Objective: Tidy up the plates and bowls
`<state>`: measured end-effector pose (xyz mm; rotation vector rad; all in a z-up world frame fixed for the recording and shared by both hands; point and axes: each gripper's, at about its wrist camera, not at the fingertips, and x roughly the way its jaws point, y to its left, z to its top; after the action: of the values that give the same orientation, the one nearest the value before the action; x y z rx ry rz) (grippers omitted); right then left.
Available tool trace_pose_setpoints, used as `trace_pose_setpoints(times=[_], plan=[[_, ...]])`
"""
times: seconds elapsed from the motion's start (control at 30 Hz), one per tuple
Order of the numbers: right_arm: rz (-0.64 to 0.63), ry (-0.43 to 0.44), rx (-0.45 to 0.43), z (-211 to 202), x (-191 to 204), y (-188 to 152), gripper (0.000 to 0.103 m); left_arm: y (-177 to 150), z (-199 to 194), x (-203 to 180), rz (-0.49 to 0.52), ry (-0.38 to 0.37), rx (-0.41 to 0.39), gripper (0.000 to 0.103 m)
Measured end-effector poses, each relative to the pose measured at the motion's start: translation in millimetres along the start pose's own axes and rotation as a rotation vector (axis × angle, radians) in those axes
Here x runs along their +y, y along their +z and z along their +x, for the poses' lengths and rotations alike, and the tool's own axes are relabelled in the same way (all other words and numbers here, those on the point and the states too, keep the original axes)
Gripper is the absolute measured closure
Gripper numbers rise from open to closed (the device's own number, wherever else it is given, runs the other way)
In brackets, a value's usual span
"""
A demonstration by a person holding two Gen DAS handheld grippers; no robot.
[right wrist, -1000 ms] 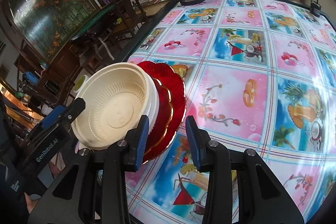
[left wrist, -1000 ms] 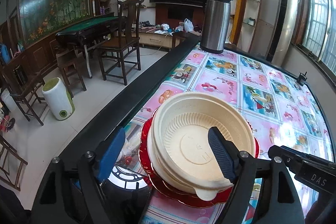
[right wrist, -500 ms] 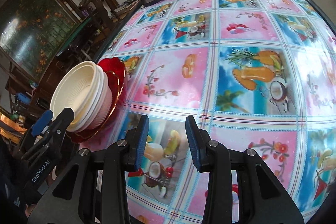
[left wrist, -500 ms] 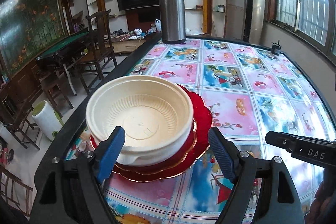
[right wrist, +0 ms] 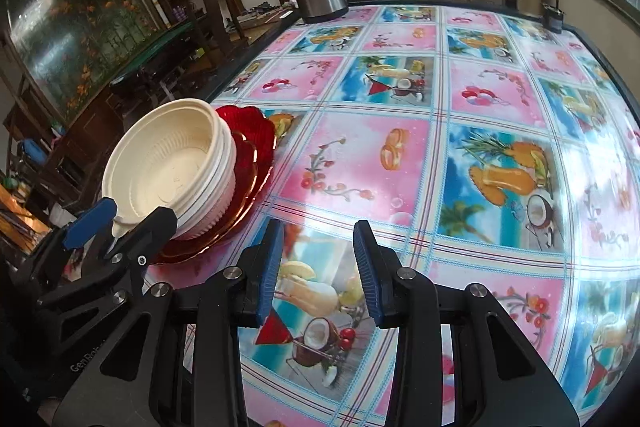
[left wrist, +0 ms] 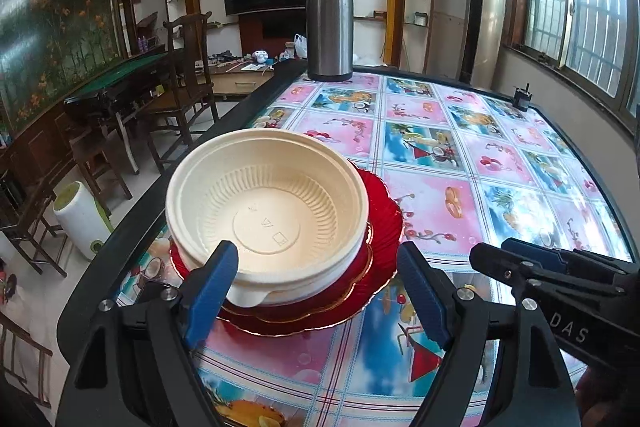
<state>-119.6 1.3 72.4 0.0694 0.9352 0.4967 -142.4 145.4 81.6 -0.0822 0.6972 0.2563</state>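
left wrist: bowls (left wrist: 266, 215) stacked on plates (left wrist: 382, 227)

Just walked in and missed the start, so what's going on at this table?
A person holding a gripper in each hand is tidying dishes. The cream bowls sit nested on the red plates near the table's left edge. The left gripper is open around the near side of the stack, gripping nothing. The right gripper is open over bare tablecloth beside it. A steel thermos stands at the far end.
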Motion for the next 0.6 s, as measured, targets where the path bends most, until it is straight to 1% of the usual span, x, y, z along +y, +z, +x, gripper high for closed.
trace_pose_setpoints(times=[0.17, 0.23, 0.33, 0.43, 0.6], plan=[[-0.070, -0.022, -0.003, 5, 22, 2, 0.067, 3, 0, 12, -0.032, 0.011, -0.009, 0.021], [-0.083, -0.016, -0.002, 5, 28, 3, 0.067, 3, 0, 15, -0.041, 0.019, -0.009, 0.021], [-0.090, -0.010, 0.002, 6, 32, 2, 0.066, 3, 1, 17, -0.036, 0.027, -0.013, 0.021], [-0.088, -0.013, 0.007, 8, 31, 1, 0.066, 4, 2, 16, -0.015, 0.051, -0.014, 0.021], [-0.080, -0.015, 0.011, 8, 30, 0, 0.066, 3, 3, 21, -0.024, 0.028, -0.009, 0.021]])
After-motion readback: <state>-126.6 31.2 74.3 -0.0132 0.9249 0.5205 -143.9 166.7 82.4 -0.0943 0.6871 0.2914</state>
